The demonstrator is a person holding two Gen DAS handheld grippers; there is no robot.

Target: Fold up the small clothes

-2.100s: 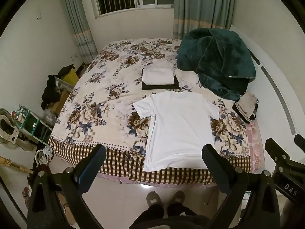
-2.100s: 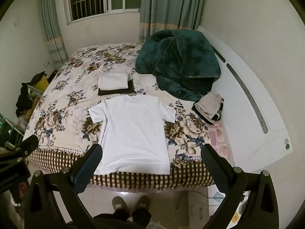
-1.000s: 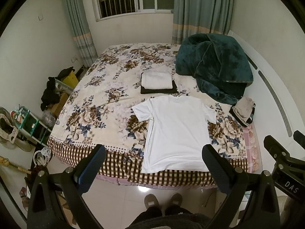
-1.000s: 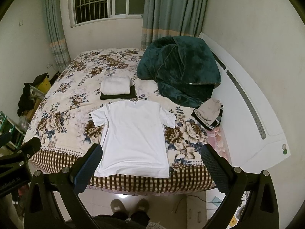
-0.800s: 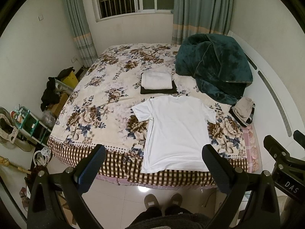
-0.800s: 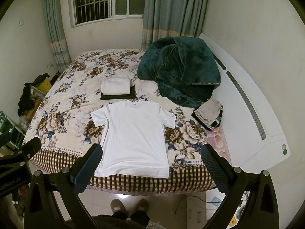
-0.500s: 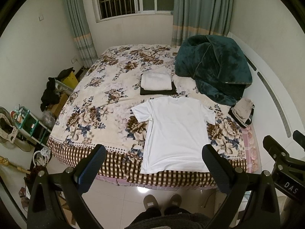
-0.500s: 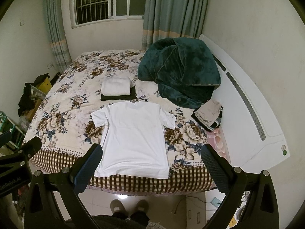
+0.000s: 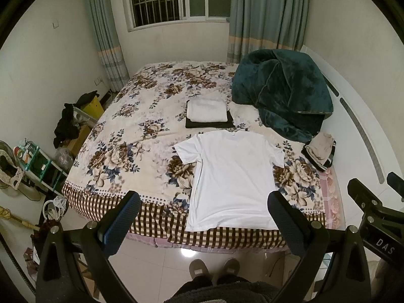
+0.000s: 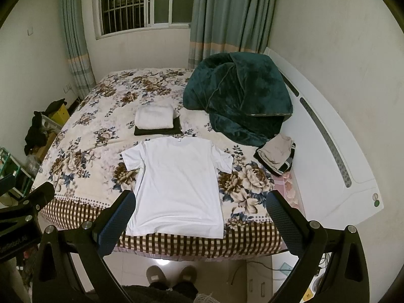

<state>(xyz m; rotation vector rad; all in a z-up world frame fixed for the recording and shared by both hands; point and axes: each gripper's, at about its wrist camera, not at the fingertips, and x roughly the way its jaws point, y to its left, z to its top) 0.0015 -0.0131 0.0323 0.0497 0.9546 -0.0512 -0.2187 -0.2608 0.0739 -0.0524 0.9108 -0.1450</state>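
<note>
A white T-shirt (image 9: 232, 176) lies flat, collar away from me, at the near edge of the flowered bed (image 9: 126, 146); it also shows in the right wrist view (image 10: 176, 184). Behind it sits a stack of a folded white garment on a dark one (image 9: 208, 115), also seen in the right wrist view (image 10: 156, 121). My left gripper (image 9: 204, 219) is open and empty, held well back above the floor in front of the bed. My right gripper (image 10: 199, 217) is likewise open and empty, at the same distance.
A dark green blanket (image 9: 280, 96) is heaped at the bed's far right. A small pile of beige and dark clothes (image 9: 319, 151) lies by the white headboard (image 10: 328, 151). Shelves and clutter (image 9: 38, 161) stand left of the bed. My slippered feet (image 9: 214, 270) stand on the tiled floor.
Both grippers have drawn back and risen slightly from the bed, so the shirt looks a little smaller. Nothing on the bed has moved.
</note>
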